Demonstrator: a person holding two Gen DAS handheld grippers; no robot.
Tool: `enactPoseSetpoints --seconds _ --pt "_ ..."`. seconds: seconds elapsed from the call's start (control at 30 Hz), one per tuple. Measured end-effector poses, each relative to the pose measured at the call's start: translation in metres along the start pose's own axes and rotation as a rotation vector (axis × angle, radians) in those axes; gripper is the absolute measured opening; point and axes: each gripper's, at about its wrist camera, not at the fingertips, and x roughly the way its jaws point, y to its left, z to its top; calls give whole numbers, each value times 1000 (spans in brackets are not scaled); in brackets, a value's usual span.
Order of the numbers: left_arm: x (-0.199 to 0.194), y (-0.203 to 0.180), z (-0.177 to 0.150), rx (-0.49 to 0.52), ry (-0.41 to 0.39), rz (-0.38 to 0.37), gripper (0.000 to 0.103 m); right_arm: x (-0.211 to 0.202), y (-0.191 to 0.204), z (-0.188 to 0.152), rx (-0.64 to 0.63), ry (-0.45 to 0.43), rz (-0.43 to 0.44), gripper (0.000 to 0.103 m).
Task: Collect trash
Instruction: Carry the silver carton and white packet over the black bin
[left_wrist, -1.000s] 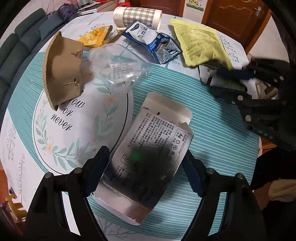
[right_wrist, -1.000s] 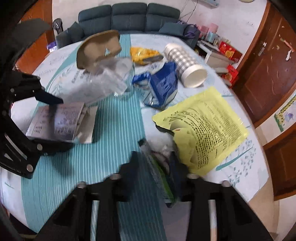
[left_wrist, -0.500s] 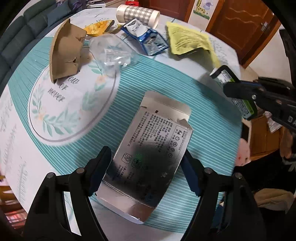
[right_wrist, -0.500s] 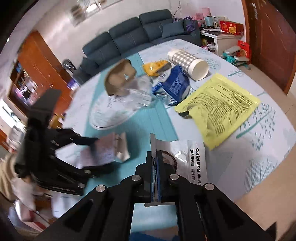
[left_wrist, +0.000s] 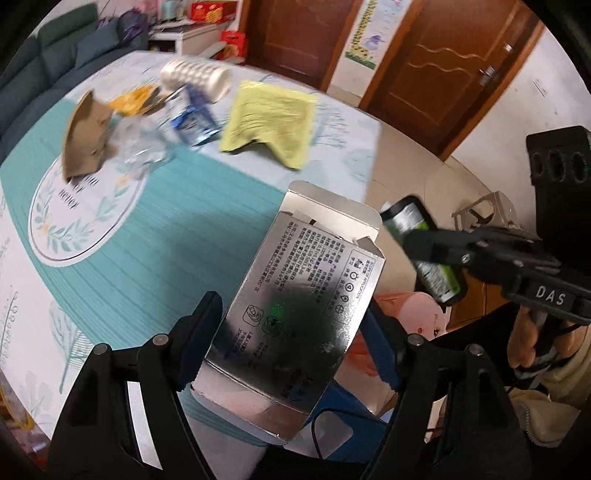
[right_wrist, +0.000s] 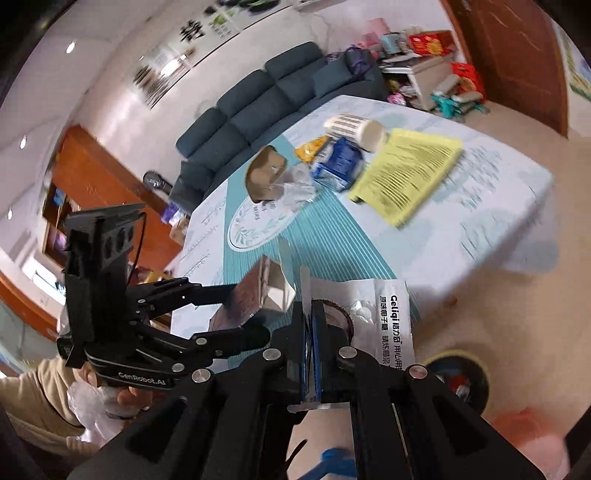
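Shiny silver box (left_wrist: 303, 295) with black print sits between the left jaws, and a white-and-green wrapper (right_wrist: 373, 317) is in the right ones. Beyond them the tablecloth (left_wrist: 155, 236) is teal-striped, with a yellow bag (left_wrist: 269, 122) and a checked cup (left_wrist: 195, 75).

— What's the table (left_wrist: 184, 236) like?
— Teal striped cloth. On it lie a brown cardboard piece (left_wrist: 85, 138), crumpled clear plastic (left_wrist: 142, 142), orange wrapper (left_wrist: 135, 101), blue pouch (left_wrist: 194, 120), checked cup (left_wrist: 195, 77), yellow bag (left_wrist: 271, 120).

The left gripper (left_wrist: 291, 332) grips a silver box (left_wrist: 303, 295) across its width, past the table (left_wrist: 166, 236) edge. The right gripper (right_wrist: 309, 339) pinches a wrapper (right_wrist: 384, 317) flat beside it, seemingly off the table too.
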Motion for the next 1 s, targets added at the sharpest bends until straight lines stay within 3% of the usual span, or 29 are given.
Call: enactPoseSetpoints --seconds 0.13,0.5,0.67,0.83,1.0 --pt "2 -33 -8 47 -24 27 72 -18 -22 -30 78 -8 -4 3" --pt "44 -104 -30 71 8 -16 72 -35 -105 -84 313 -21 -19 3" --pt "82 -127 -46 69 76 1 72 -23 -148 -108 399 -4 -50 3" --pt "126 -139 -58 49 143 14 72 -2 -191 -146 487 46 -137 3" --pt "171 -148 -69 15 208 19 72 11 -222 -161 538 70 -189 3"
